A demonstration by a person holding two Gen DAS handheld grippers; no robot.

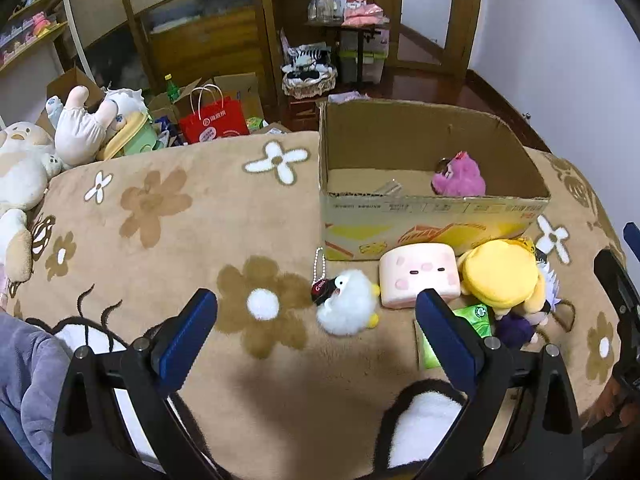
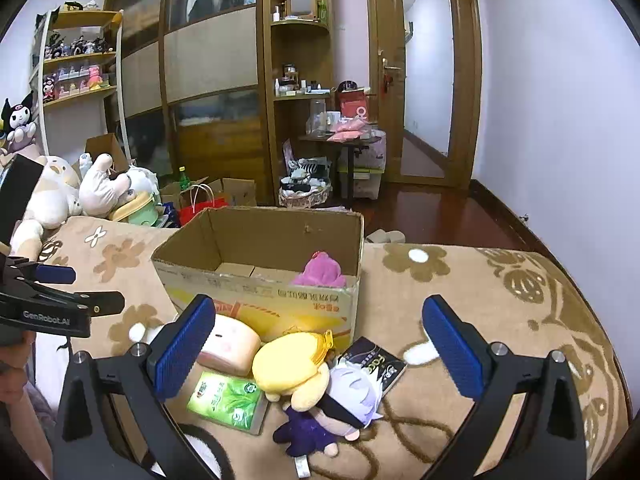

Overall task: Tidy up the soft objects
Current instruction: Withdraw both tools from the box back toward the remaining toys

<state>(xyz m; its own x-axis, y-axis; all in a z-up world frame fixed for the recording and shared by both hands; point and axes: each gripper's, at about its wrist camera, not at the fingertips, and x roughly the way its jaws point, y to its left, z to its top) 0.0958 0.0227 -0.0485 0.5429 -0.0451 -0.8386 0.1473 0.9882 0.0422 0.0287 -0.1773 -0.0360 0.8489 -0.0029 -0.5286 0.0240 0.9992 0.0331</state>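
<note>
Both tongs stand wide apart and hold nothing: the left tongs (image 1: 316, 312) hover low over the flowered tan blanket (image 1: 160, 208), and the right tongs (image 2: 316, 320) hang a little higher over the same blanket. Just ahead of the left tongs, between its blue fingers (image 1: 188, 332), lies a small white fluffy duck (image 1: 348, 304) with a bead chain and a black tag at its side. Right of the duck, near the tip of that tool's right finger, sits a pink square plush with a face (image 1: 418, 276), and touching it on the far right is a yellow round plush (image 1: 500, 276). A green tea packet (image 1: 474, 320) shows partly behind the right finger. Ahead of all these stands an open cardboard box (image 1: 432, 216), its front wall just behind the pink square plush; inside it, at the right, rests a pink-purple plush toy (image 1: 458, 178). From the right wrist view the yellow round plush lies between the fingers, close below, with a white-haired doll in dark purple clothes (image 2: 340, 408) lying against it toward the camera and a dark booklet (image 2: 372, 360) under the doll's head on the right. The green tea packet lies flat by the left finger of the right tongs, and the pink square plush sits just behind that finger. Far to the left, beyond the blanket's edge, large cream stuffed animals (image 1: 24, 168) are piled.
</note>
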